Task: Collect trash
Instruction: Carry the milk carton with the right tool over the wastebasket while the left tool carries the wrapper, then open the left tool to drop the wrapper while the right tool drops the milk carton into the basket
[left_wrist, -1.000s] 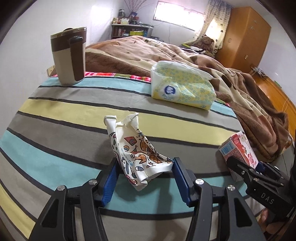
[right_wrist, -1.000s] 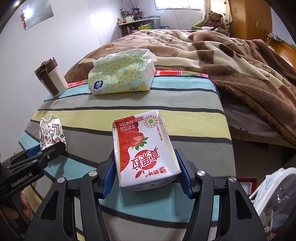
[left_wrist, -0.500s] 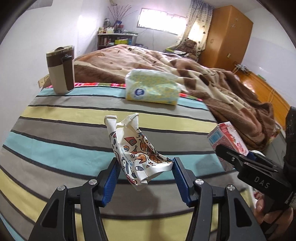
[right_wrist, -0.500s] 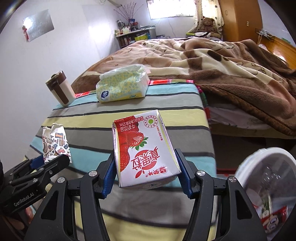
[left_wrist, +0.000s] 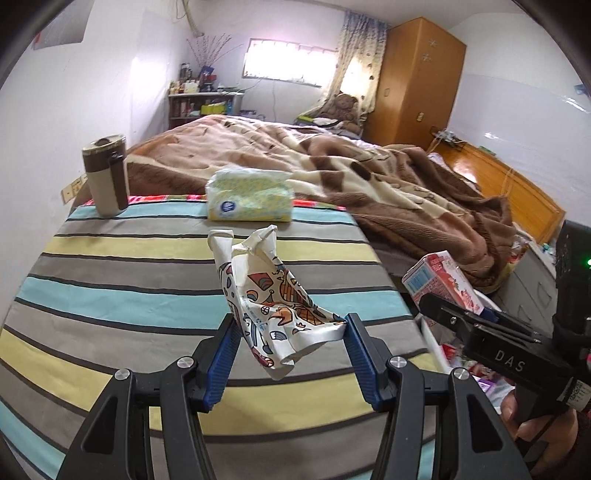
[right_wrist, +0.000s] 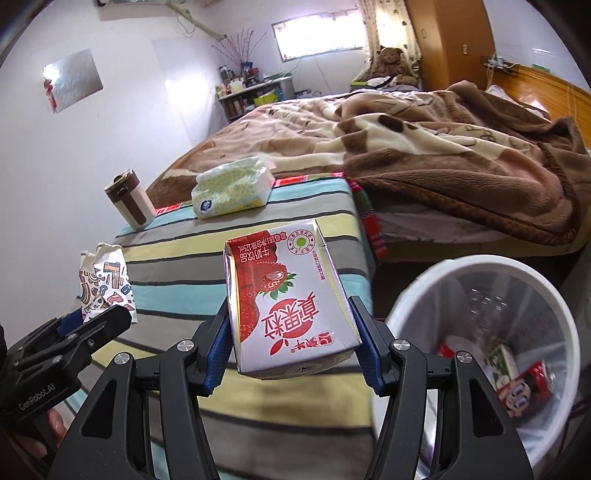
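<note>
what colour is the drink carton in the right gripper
The strawberry milk carton is white and red with strawberry pictures, clearest in the right wrist view.

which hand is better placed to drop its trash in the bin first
Right. The right gripper, shut on the strawberry milk carton, is beside the white trash bin. The left gripper, shut on the crumpled wrapper, is over the striped table, farther from the bin.

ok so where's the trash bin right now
In the right wrist view the round white plastic trash bin stands on the floor at lower right, just off the striped table's corner, beside the strawberry milk carton held in the right hand-held gripper.
</note>
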